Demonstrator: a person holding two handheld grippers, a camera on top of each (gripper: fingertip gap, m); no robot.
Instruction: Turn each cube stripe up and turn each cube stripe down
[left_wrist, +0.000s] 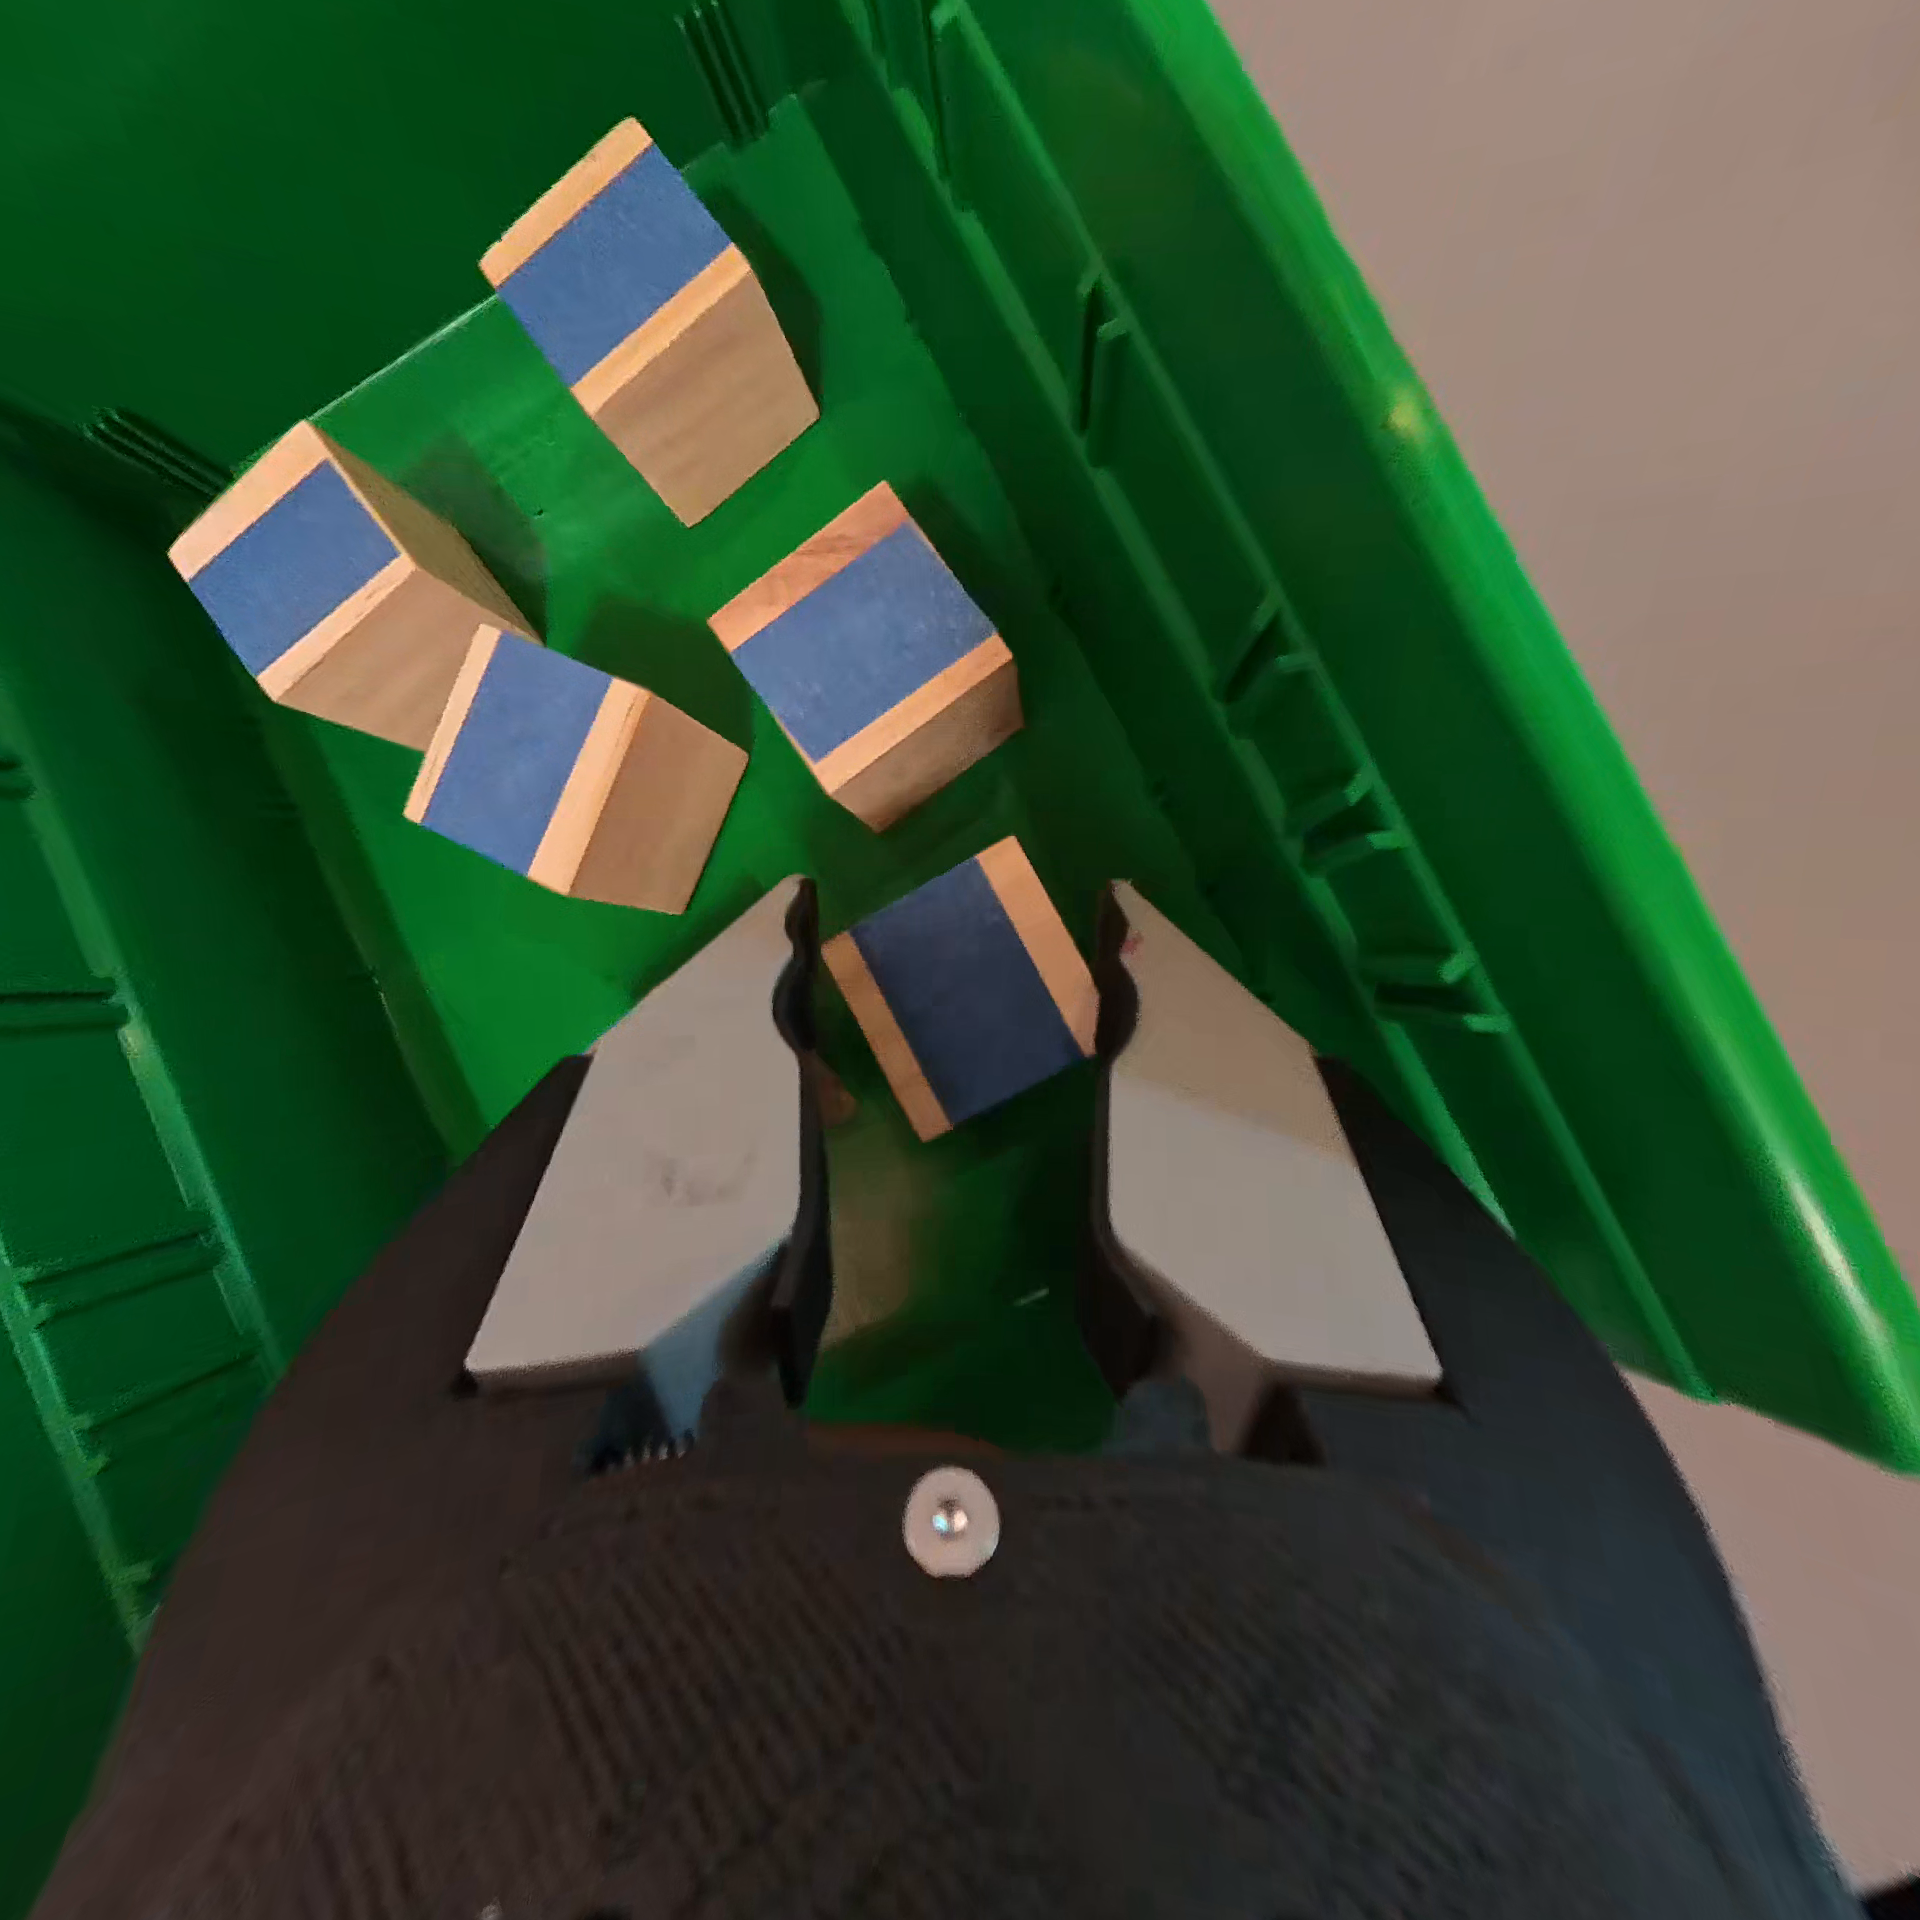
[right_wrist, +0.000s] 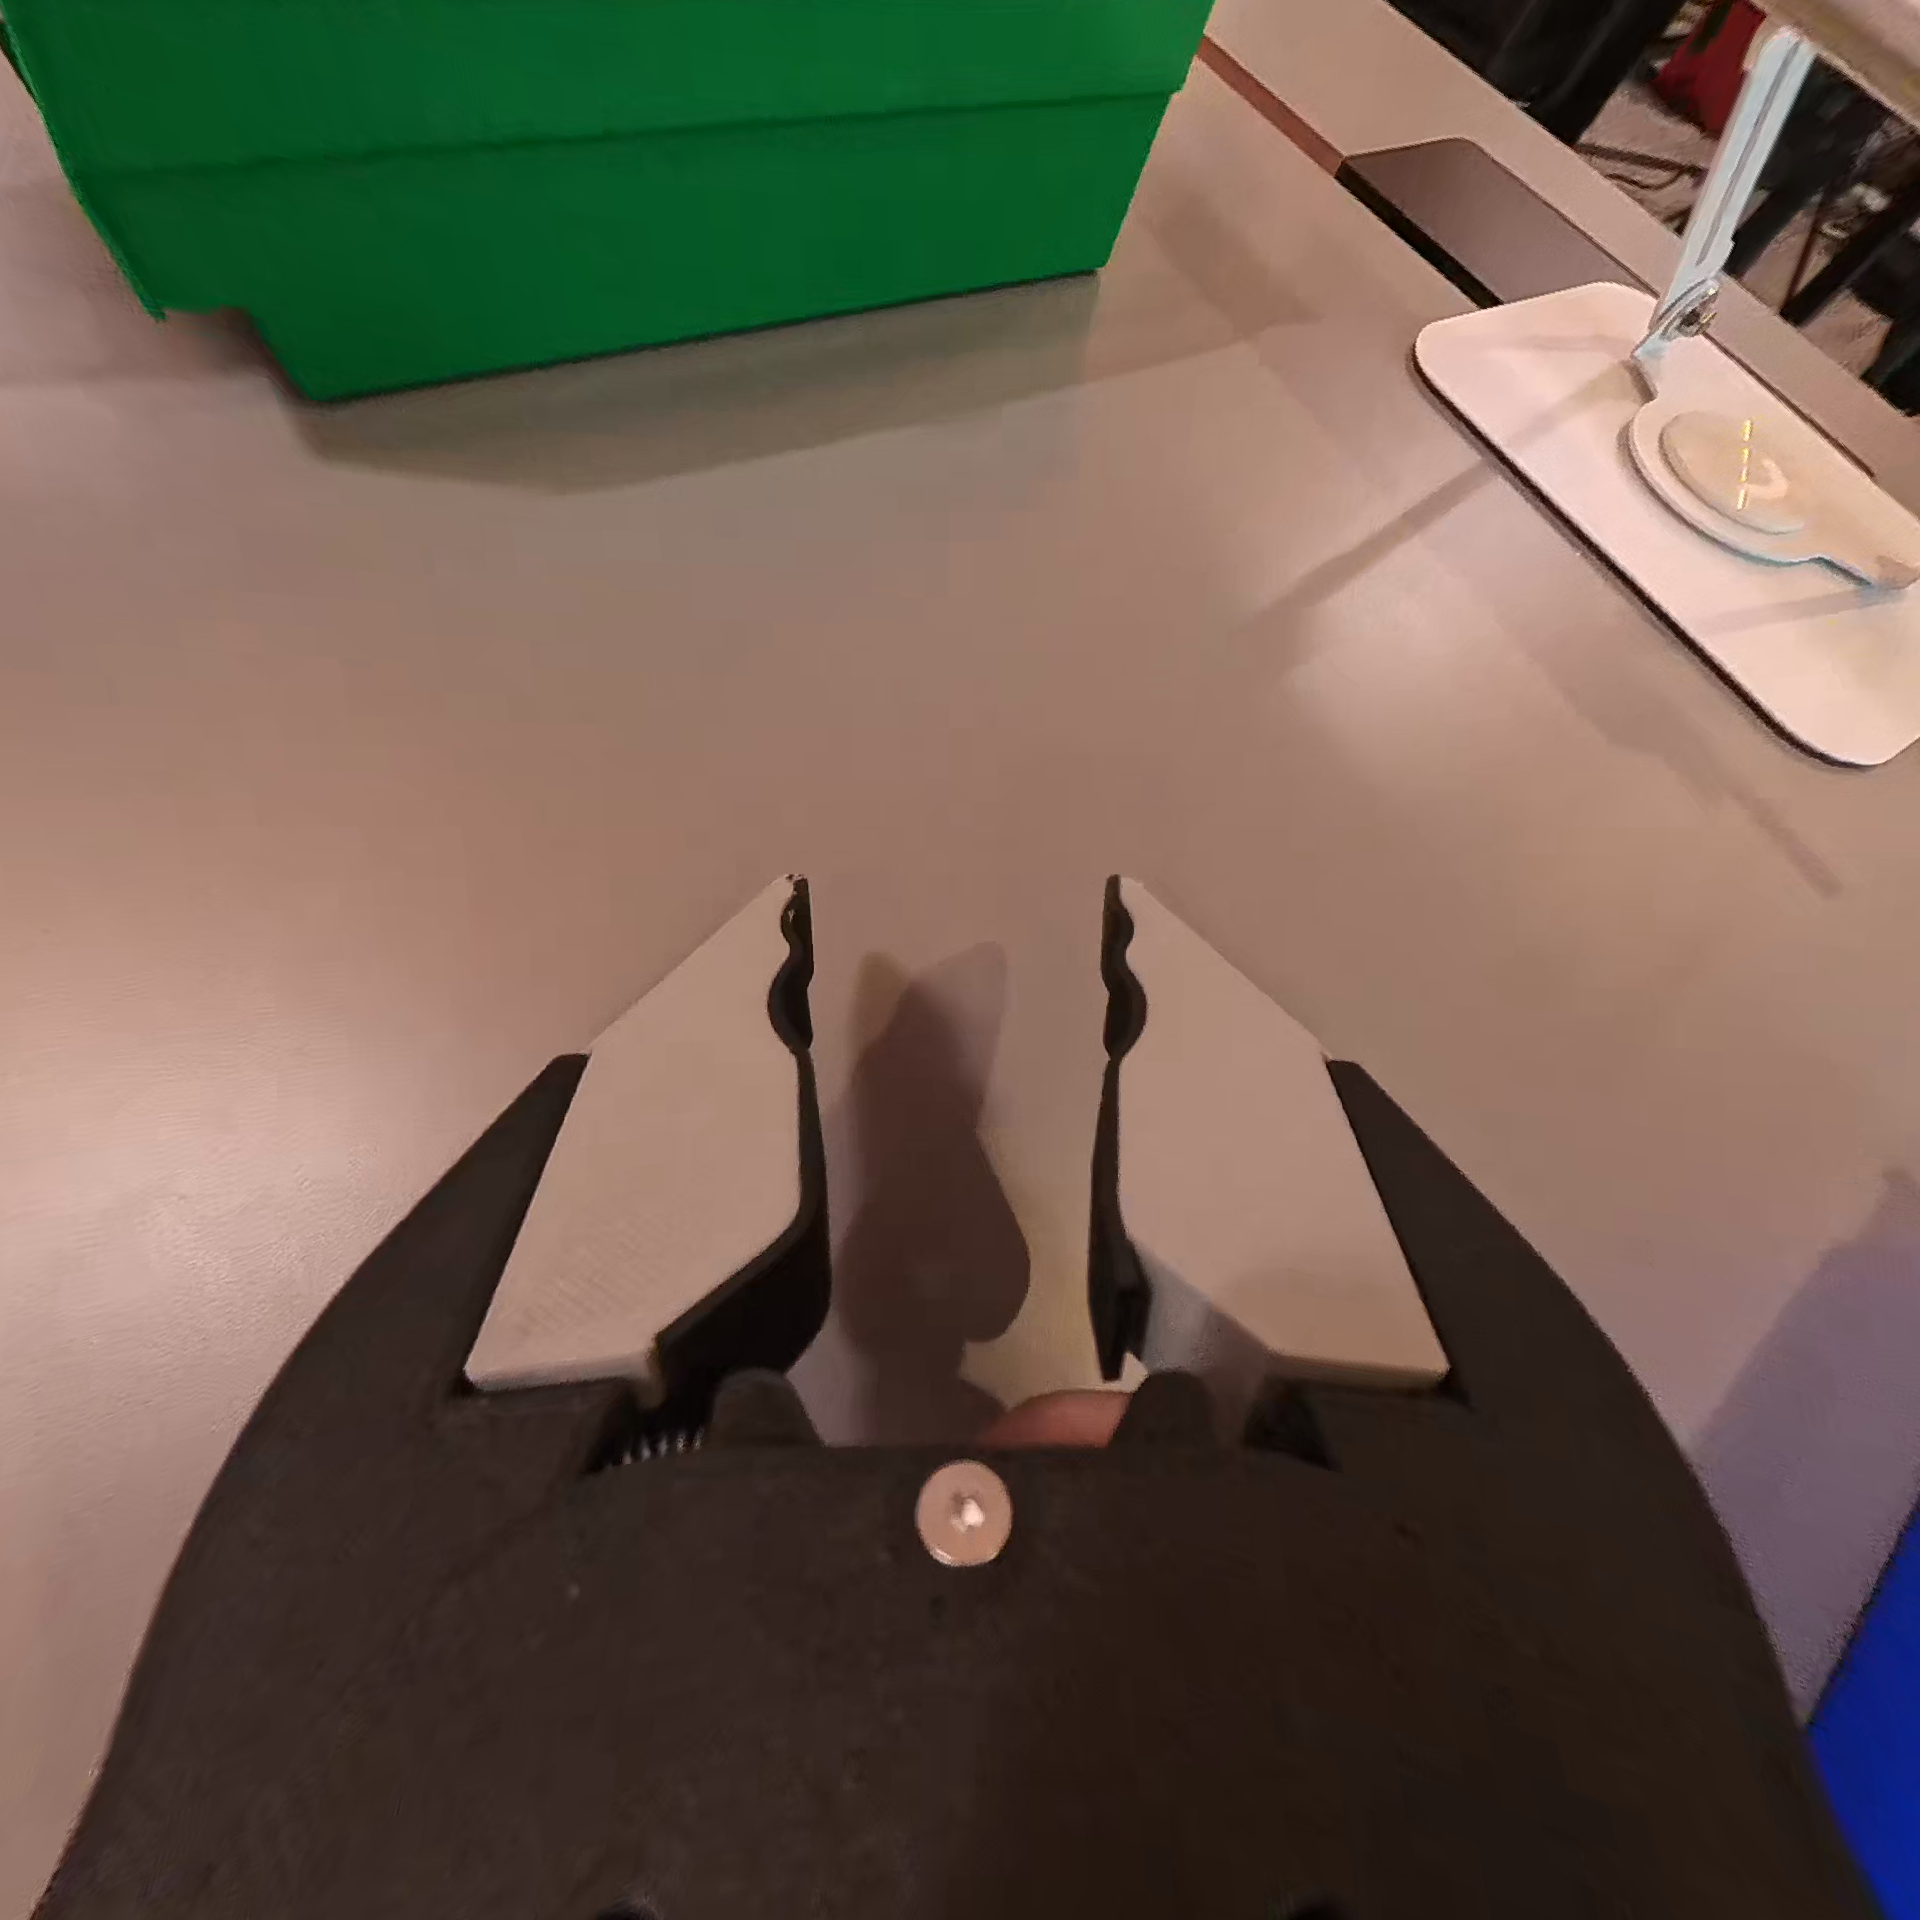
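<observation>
Several wooden cubes, each with a blue stripe on its upward face, lie on the floor of a green bin (left_wrist: 644, 582) in the left wrist view. My left gripper (left_wrist: 956, 904) reaches down into the bin, open, with its fingers on either side of the nearest cube (left_wrist: 961, 987). That cube sits skewed between the jaws, its right corner at the right finger (left_wrist: 1117, 997). Other cubes lie beyond it (left_wrist: 862, 644), to the left (left_wrist: 561, 769), far left (left_wrist: 301, 582) and at the back (left_wrist: 623, 281). My right gripper (right_wrist: 956, 894) is open and empty above the grey table.
The bin's ribbed right wall (left_wrist: 1351, 727) runs close beside my left gripper. In the right wrist view the green bin (right_wrist: 623, 177) stands at the far left of the table (right_wrist: 727, 675). A white stand base (right_wrist: 1662, 499) is at the right.
</observation>
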